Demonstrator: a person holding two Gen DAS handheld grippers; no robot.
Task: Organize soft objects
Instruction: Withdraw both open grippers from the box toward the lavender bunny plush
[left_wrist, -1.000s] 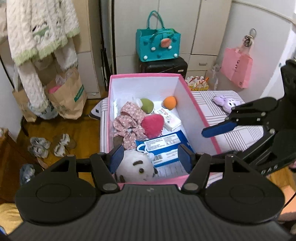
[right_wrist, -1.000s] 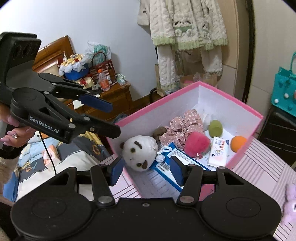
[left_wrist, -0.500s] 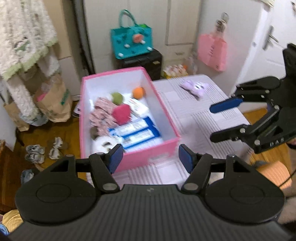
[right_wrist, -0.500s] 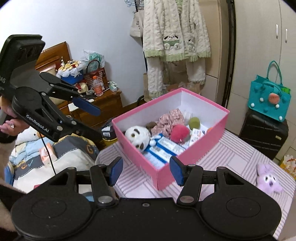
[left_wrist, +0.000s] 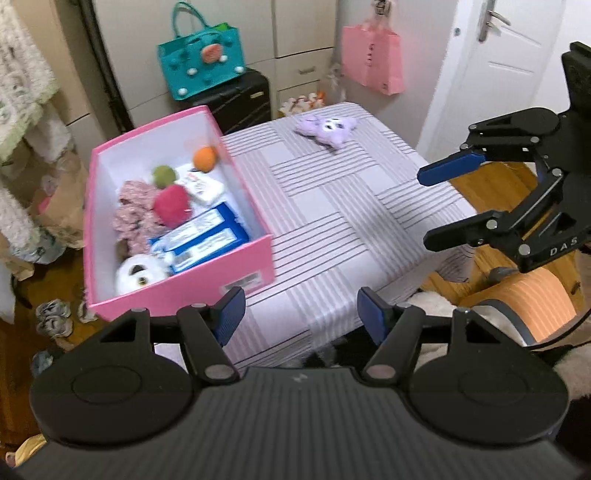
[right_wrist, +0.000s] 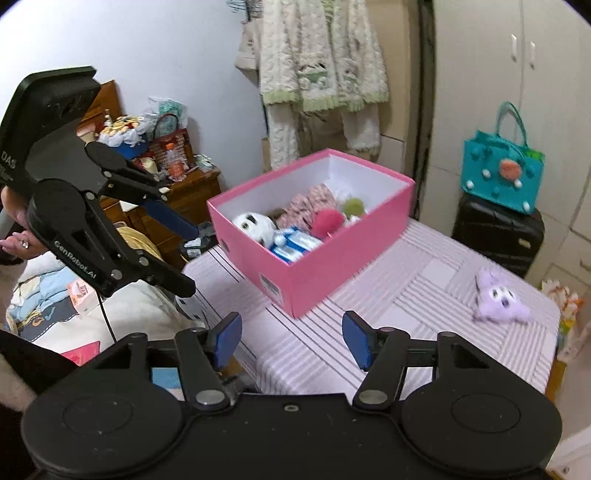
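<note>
Both claws empty w/ jaws apart, right gripper just widening, left gripper steady; purple plush lies outside pink box.

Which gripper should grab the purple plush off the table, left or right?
Right, probably. The purple plush lies on the table's right side, away from the pink box. The right gripper hangs open beside that edge; the left gripper, also open and empty, sits nearer the box.

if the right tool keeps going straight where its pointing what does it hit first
Most likely the striped tabletop, just in front of the near corner of the pink box. The right tool is open and empty, with bare cloth between its fingers; depth is hard to judge here.
</note>
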